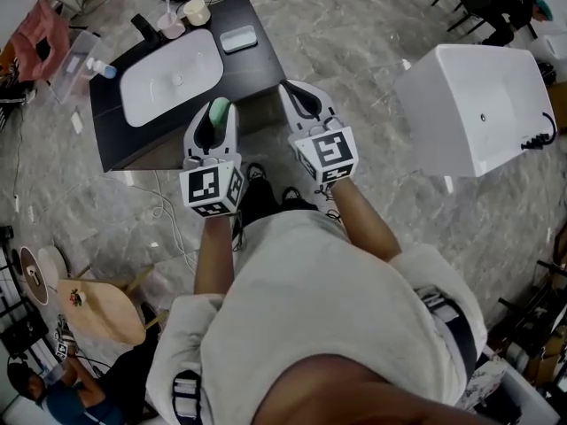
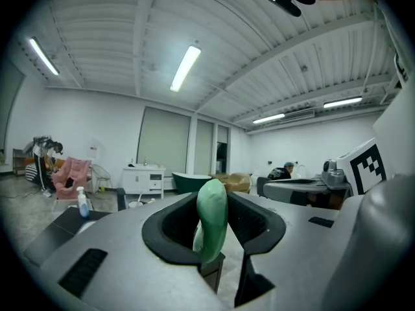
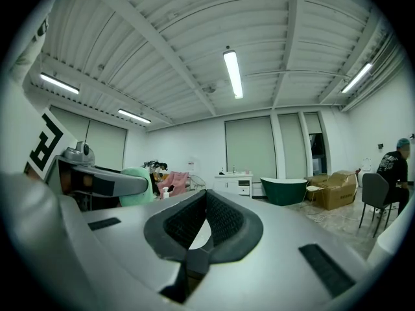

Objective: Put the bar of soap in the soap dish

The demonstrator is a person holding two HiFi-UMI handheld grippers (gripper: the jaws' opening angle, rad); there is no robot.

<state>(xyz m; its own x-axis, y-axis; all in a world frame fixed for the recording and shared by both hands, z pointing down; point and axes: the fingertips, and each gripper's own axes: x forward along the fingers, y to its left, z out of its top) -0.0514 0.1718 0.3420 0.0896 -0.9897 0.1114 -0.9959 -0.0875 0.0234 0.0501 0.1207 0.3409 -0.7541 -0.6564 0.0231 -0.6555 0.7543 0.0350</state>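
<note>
A pale green bar of soap (image 1: 219,113) (image 2: 213,218) stands on edge between the black pads of my left gripper (image 1: 215,124) (image 2: 214,207), which is shut on it. The gripper is held level, just short of the near edge of a black vanity (image 1: 257,69). On the vanity's far right lies a grey-blue soap dish (image 1: 238,38), nothing in it. My right gripper (image 1: 304,102) (image 3: 205,205) is beside the left one, shut with nothing in it. From the right gripper view the soap (image 3: 137,186) shows at the left.
A white basin (image 1: 173,82) fills the vanity's middle, with two cups (image 1: 195,11) behind it and a spray bottle (image 1: 100,67) to its left. A white bathtub (image 1: 478,104) stands at the right. Cables lie on the marble floor (image 1: 168,215) at the left.
</note>
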